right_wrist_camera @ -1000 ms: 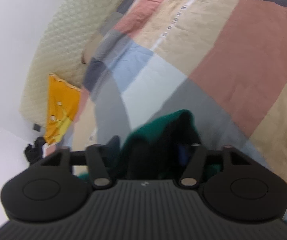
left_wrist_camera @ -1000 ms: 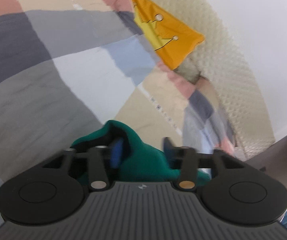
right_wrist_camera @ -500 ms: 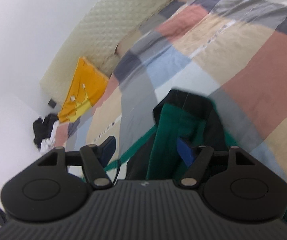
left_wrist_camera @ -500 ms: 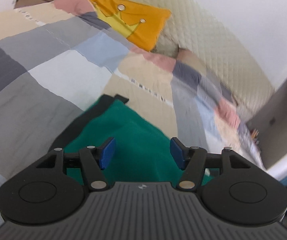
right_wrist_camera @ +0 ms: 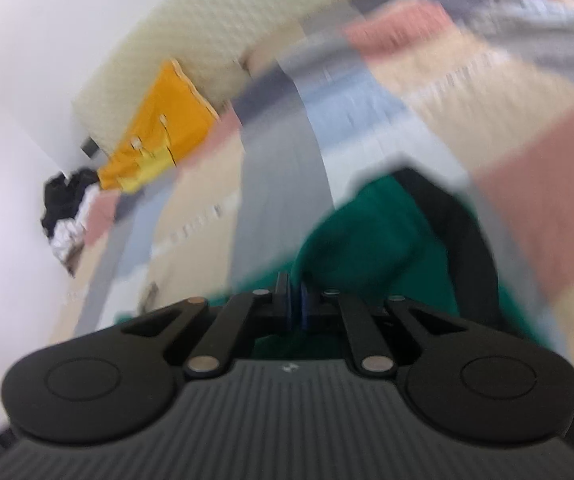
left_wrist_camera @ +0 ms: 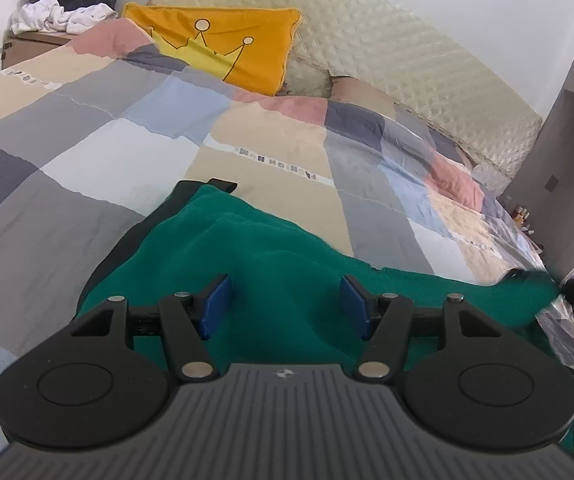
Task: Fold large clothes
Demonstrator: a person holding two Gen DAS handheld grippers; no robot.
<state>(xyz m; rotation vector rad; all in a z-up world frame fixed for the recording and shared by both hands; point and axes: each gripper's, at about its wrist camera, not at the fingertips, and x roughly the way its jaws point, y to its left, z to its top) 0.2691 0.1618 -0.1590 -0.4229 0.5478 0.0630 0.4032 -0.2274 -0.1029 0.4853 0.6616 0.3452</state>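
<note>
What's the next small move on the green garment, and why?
Probably bring the left gripper down and close it on the green garment. Its jaws stand open above the cloth, gripping nothing, while the right gripper is shut at the garment's edge, though blur hides whether cloth is pinched. A fold likely needs both.

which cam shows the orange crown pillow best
The left wrist view: the orange crown pillow is sharp and nearly whole against the headboard, its crown drawing clear. In the right wrist view it is blurred, tilted and seen edge-on.
</note>
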